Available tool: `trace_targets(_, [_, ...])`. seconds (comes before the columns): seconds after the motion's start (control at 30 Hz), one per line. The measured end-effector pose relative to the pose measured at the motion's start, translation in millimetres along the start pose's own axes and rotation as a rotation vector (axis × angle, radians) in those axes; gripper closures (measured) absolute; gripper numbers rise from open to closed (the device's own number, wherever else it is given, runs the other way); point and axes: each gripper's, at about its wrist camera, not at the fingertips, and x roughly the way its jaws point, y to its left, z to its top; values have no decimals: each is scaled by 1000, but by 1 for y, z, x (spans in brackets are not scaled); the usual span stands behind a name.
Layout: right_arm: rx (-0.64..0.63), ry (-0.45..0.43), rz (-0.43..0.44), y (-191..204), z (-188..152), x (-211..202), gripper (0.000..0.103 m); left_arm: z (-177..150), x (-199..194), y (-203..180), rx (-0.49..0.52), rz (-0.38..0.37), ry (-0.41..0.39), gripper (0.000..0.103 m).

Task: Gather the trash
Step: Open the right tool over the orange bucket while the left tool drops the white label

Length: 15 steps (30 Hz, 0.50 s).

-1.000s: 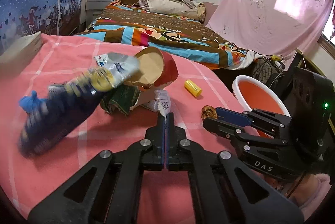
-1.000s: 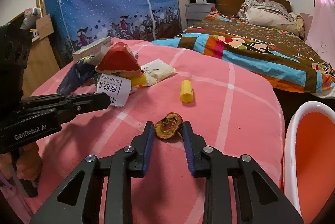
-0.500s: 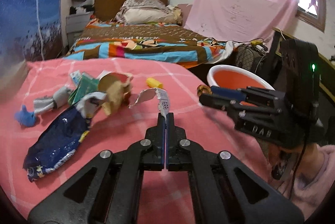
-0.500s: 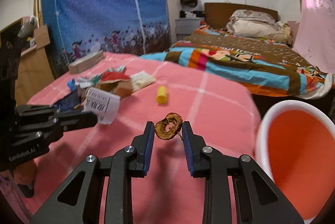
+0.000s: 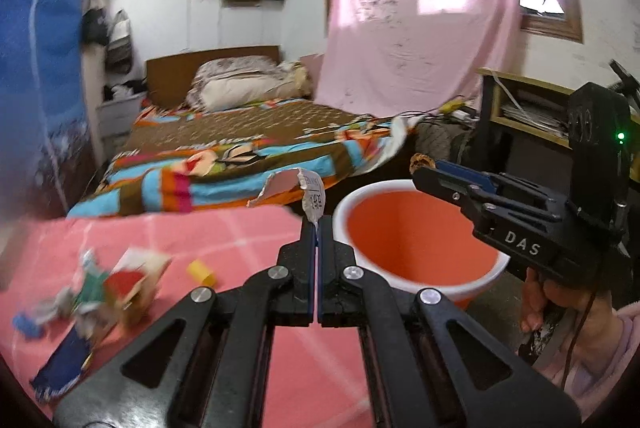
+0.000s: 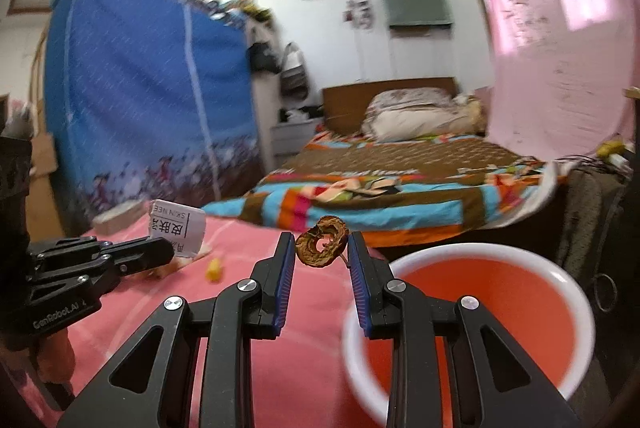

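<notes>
My left gripper (image 5: 318,224) is shut on a torn white wrapper (image 5: 310,194) with printed text and holds it in the air near the rim of the orange bin (image 5: 420,248). The wrapper also shows in the right wrist view (image 6: 176,230). My right gripper (image 6: 320,248) is shut on a brown dried fruit ring (image 6: 321,247), held above the pink table beside the orange bin (image 6: 472,324). The right gripper also shows in the left wrist view (image 5: 420,166), over the bin's far side.
A pile of trash (image 5: 104,288) and a dark blue snack bag (image 5: 64,364) lie on the pink tablecloth (image 5: 208,228) at left, with a yellow cylinder (image 5: 202,271) near them. A bed (image 5: 240,148) stands behind; a desk (image 5: 532,108) is at right.
Both grippers have risen and swung right toward the orange bin, carrying the wrapper and the fruit ring. The trash pile now lies far left and lower in view.
</notes>
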Motion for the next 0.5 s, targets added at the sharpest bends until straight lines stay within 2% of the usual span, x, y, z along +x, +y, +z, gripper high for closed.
trace_targets(0.13, [79, -6, -83, -34, 3, -7, 78, 11, 19, -25, 29, -58, 22, 99])
trace_targets(0.3, [175, 17, -144, -68, -2, -12, 78, 16, 56, -46, -10, -140, 129, 99])
trace_targets(0.5, [226, 92, -193, -97, -13, -12, 77, 14, 85, -65, -27, -179, 217, 99])
